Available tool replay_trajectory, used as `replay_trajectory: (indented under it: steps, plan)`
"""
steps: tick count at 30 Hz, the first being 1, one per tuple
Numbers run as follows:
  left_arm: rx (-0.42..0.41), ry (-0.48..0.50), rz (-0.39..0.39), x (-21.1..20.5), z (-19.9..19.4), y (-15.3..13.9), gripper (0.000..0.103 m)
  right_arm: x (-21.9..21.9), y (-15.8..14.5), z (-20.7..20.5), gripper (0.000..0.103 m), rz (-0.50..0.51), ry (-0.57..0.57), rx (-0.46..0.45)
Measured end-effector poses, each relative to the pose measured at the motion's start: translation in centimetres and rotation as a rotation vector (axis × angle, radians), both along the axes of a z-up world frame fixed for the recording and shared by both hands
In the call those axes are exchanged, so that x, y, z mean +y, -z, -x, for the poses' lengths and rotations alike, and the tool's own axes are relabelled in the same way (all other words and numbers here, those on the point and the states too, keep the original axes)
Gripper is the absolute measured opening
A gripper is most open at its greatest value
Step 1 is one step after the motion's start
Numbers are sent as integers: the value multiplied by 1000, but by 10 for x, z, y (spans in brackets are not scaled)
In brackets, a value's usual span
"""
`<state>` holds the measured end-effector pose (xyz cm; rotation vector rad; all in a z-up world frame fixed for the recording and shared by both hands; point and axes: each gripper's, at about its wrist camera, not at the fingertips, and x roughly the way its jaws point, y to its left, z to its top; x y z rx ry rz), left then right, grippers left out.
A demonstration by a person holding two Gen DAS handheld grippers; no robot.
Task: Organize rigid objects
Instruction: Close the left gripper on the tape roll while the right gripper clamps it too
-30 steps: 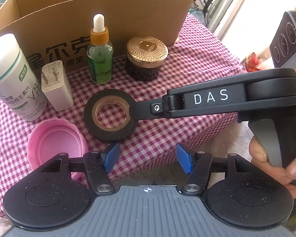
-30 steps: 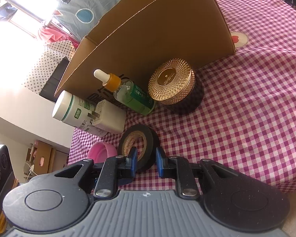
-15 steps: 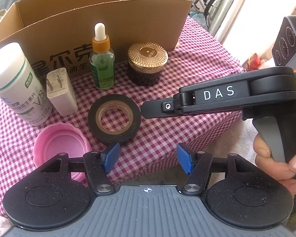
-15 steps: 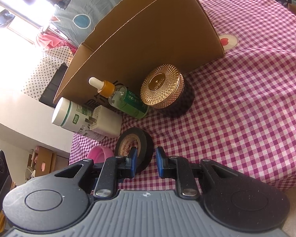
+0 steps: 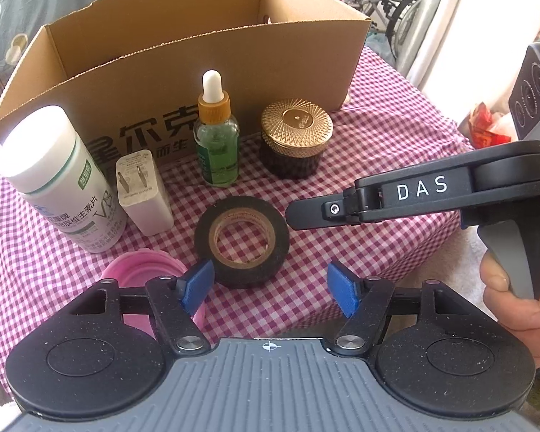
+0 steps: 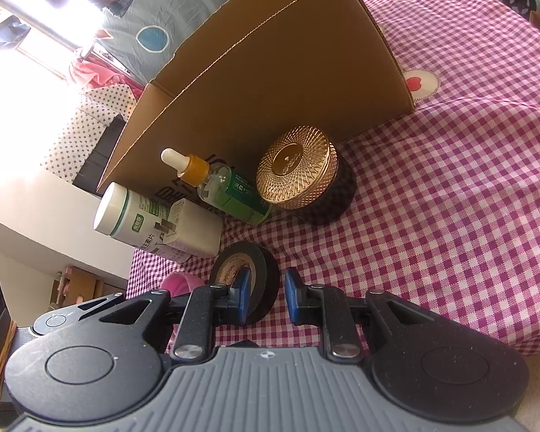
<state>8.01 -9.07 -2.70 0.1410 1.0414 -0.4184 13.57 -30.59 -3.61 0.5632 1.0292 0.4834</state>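
Note:
A black tape roll (image 5: 204, 241) lies flat on the checked cloth, just beyond my left gripper (image 5: 270, 288). Its jaws are opening, and nothing is between the blue pads. My right gripper (image 5: 298, 212) comes in from the right with its tip beside the roll's right edge. In the right wrist view my right gripper (image 6: 266, 295) is almost closed and empty, with the tape roll (image 6: 266, 280) just ahead. Behind stand a white bottle (image 5: 54, 176), a white charger plug (image 5: 144, 194), a green dropper bottle (image 5: 217, 144) and a gold-lidded jar (image 5: 295, 136). A pink lid (image 5: 140, 270) lies near left.
An open cardboard box (image 5: 234, 57) stands behind the row of objects. The table's right edge drops off near a black device with dials (image 5: 536, 90). A person's hand (image 5: 514, 295) holds the right gripper's handle. Bare cloth (image 6: 450, 198) lies right of the jar.
The right gripper's tip has drawn back off the tape roll's rim to its right side. The left view has tilted up, showing more of the box. The left jaws stand wider.

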Motion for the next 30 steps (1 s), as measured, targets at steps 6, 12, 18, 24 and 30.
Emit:
replay_trajectory:
  steps: [6,12,18,24,30]
  plan:
    - [3,0,-19,-5,-13,3,71,4,1,-3,23,-8,-7,-2]
    - [0,11,-38,-11,-22,5,78,3,6,-10,23,-25,-3,12]
    - [-1,28,-39,-18,-23,7,82,-4,8,-8,23,-40,7,12]
    - [35,61,15,-26,-19,8,82,-14,9,-4,23,-49,26,15]
    - [22,101,27,-40,-7,10,82,-29,6,3,23,-41,54,5]
